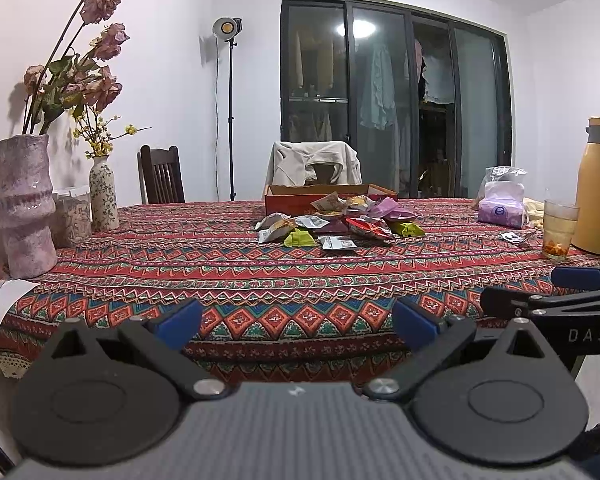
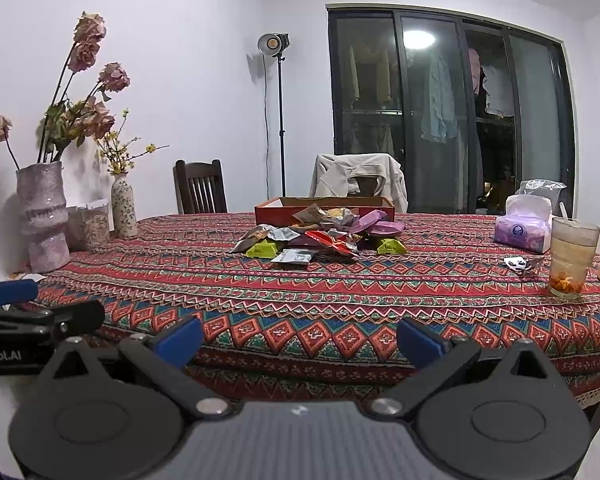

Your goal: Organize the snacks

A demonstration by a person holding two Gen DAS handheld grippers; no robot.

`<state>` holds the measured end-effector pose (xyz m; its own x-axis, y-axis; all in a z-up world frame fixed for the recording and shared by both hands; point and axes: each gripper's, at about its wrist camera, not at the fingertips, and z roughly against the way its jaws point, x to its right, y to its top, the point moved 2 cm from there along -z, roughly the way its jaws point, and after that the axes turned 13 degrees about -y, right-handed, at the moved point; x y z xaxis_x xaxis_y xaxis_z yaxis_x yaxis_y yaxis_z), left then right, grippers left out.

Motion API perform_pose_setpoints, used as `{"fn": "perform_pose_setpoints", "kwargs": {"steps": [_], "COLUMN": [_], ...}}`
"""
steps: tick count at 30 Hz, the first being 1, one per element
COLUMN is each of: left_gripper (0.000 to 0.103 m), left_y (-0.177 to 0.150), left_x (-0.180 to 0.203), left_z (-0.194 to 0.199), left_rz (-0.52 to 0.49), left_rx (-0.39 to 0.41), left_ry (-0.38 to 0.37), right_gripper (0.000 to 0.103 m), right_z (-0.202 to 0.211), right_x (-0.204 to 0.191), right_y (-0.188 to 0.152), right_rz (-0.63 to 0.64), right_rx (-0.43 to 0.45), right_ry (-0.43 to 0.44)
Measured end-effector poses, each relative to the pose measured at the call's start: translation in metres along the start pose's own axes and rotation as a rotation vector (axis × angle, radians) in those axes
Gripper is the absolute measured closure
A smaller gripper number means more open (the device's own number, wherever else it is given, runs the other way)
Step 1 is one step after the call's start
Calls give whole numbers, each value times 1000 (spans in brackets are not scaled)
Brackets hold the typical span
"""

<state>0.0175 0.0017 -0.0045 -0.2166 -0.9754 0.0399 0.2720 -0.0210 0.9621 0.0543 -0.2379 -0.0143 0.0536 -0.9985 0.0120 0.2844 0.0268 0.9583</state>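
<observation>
A pile of small snack packets in green, red, purple and silver lies mid-table, just in front of a shallow red cardboard box. The pile and the box also show in the right wrist view. My left gripper is open and empty at the table's near edge, far short of the pile. My right gripper is open and empty too, beside the left one. Each gripper shows at the edge of the other's view.
The table has a patterned red cloth. Two vases and jars stand at the left. A tissue pack, a glass of drink and a yellow flask stand at the right. Chairs stand behind the table.
</observation>
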Motion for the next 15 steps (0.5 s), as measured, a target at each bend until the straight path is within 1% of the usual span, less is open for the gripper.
{"fn": "perform_pose_setpoints", "kwargs": {"steps": [15], "left_gripper": [0], "left_y": [1], "left_x": [-1], "left_z": [1], "left_rz": [0], "left_rx": [-2], "left_ry": [-2], "right_gripper": [0], "right_z": [-1], "right_x": [2], "right_y": [0], "right_rz": [2], "right_rx": [0], "right_ry": [-3]}}
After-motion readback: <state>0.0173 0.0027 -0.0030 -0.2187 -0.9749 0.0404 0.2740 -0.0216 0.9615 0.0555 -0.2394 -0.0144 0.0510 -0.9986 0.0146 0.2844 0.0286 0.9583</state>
